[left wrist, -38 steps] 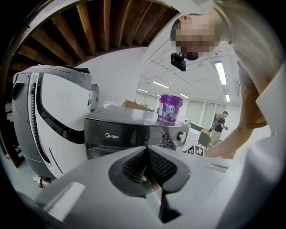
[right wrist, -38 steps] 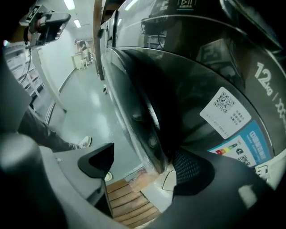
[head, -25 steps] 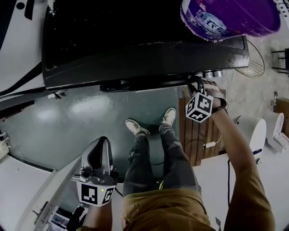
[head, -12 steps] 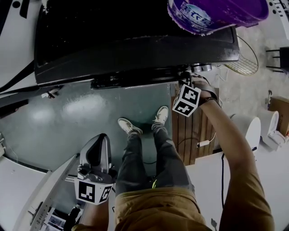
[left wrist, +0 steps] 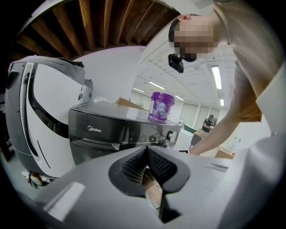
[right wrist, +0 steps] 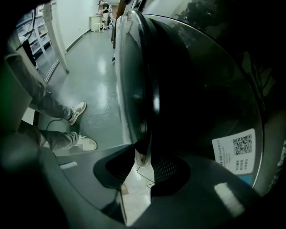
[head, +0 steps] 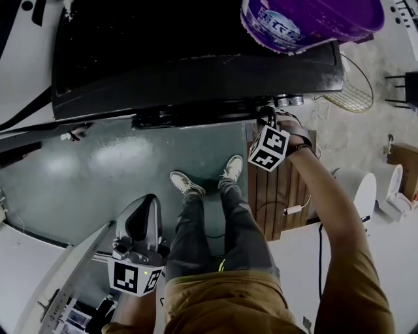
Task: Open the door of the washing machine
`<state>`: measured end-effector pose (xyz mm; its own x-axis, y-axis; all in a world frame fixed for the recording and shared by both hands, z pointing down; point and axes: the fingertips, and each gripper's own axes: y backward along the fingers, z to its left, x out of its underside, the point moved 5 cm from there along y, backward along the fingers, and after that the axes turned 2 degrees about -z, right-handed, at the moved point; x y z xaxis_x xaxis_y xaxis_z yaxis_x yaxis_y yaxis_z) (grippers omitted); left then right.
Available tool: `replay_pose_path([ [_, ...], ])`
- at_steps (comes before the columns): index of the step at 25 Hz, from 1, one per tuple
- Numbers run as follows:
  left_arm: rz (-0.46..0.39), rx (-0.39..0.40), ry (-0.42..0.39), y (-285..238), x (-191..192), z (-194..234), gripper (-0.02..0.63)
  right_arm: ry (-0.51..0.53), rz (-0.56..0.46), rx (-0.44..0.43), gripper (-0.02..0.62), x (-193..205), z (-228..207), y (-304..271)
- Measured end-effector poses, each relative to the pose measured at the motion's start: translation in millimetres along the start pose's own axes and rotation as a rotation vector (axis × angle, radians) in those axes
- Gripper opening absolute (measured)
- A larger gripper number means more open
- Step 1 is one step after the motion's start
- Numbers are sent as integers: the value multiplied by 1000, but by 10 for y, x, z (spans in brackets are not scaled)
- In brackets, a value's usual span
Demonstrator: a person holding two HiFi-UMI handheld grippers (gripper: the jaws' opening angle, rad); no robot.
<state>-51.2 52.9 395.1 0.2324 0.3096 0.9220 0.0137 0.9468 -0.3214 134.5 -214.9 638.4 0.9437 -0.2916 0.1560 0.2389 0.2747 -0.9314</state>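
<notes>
- Two traits govern the door (right wrist: 187, 89): it is a stiff, glossy, hinged round panel on the front of the washing machine (head: 196, 72). It is probably latched, so a firm pull at its rim (right wrist: 134, 94) seems best, though the slick plastic may slip.
- Pointing steeply down at the machine's right front edge, the right gripper (right wrist: 145, 154) has its jaws pinched on that rim.
- Low at the person's left, well apart from the machine, the left gripper (left wrist: 146, 154) has its jaws closed on nothing.

Purple tub (head: 313, 19), green floor (head: 98, 163), perhaps a wire fan guard (head: 359, 96)

tub (head: 313, 19) on washing machine (head: 196, 72) | right claw (head: 266, 116) at door (right wrist: 134, 89) edge
</notes>
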Motion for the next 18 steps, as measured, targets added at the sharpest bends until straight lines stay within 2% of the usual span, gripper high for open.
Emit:
replay_pose_path([
  [6,10,1,-2,-13,-6,39,60,-19,-30,11,112,-1,6,28],
  [10,19,4,-6,-31,-5,69,60,43,-13,-20,112,-5,4,-6],
  [12,18,5,-6,-46,-9,78,60,76,8,-4,114,-3,14,-51],
  [18,19,9,-6,-5,-5,24,60,6,7,3,117,-9,29,-33],
])
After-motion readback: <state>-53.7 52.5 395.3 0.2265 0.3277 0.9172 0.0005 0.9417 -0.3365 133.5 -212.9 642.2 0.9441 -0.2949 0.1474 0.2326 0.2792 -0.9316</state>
